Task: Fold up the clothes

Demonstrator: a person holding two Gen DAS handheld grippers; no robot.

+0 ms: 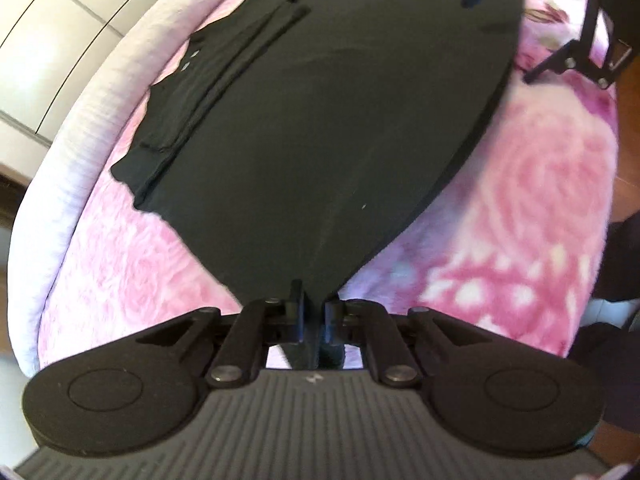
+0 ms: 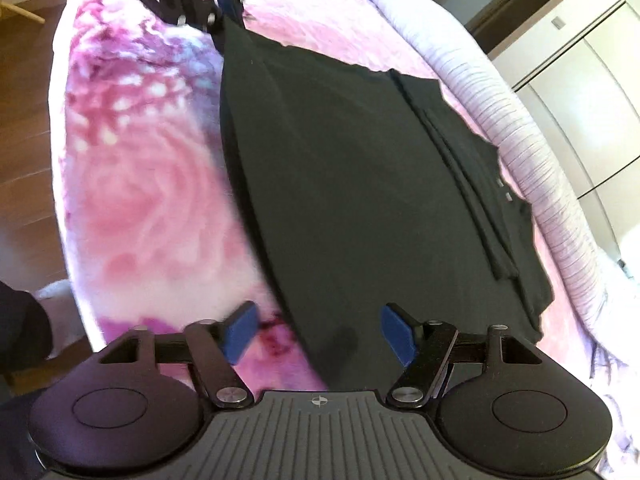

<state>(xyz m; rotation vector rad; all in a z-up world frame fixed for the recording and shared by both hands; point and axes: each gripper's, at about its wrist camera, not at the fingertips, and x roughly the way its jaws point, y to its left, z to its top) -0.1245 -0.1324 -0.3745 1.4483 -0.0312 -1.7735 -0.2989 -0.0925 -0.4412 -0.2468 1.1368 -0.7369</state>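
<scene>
Garment half-folded on pink blanket. I hold left gripper pinching near corner; right gripper spread above opposite corner. Next, I judge: close right, lift both.

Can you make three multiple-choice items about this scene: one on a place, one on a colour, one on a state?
1. Where does the shirt lie?
A. on a pink flowered blanket
B. on a wooden chair
C. in a basket

2. What colour is the shirt?
A. white
B. black
C. red

3. How is the left gripper?
A. wide open over bare blanket
B. shut on the shirt's corner
C. out of sight

Answers: 1 A, pink blanket shows on both sides of the shirt; 2 B, the cloth is black in both views; 3 B, its fingers pinch the shirt's corner, while the right gripper is open.
</scene>
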